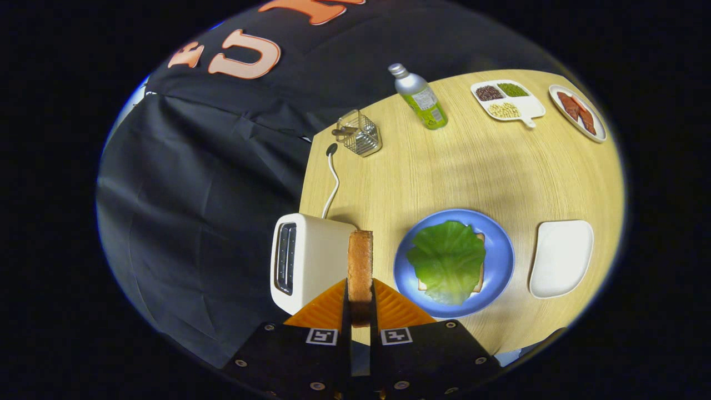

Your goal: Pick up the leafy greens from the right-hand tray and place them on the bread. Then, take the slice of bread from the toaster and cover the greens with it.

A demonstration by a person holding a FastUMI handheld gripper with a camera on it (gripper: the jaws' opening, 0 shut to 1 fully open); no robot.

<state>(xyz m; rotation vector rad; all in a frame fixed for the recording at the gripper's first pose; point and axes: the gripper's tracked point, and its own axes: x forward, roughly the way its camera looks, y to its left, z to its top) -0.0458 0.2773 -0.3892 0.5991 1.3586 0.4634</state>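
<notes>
Gripping the slice of bread point(360, 261) edge-on at the bottom centre of the frame, the gripper point(360, 311) has both orange fingers point(328, 308) pressed against its two flat faces, with the crust end standing up beyond the fingertips. Toasted bread like this is probably light and fairly stiff, yet crumbly — too hard a squeeze would likely crack it, too soft and it could swing. Holding it across the faces near one end, as here, looks sound; a flat lay-down will call for tipping it over before letting go.

Just left of the slice stands the white toaster point(303, 261), its slot looking empty, its cord trailing up the table point(444, 166). To the right, just past the fingers, sits the blue plate point(502, 250) — on it the lower bread point(479, 283) with the leafy greens point(447, 261) already spread over it, soft and likely to slide. Right of the plate lies the white tray point(561, 258), bare.

Farther up the frame stand a wire holder point(361, 133) and a bottle point(419, 97); at upper right, a divided dish point(508, 100) of beans and a small plate point(577, 111) of red slices.
</notes>
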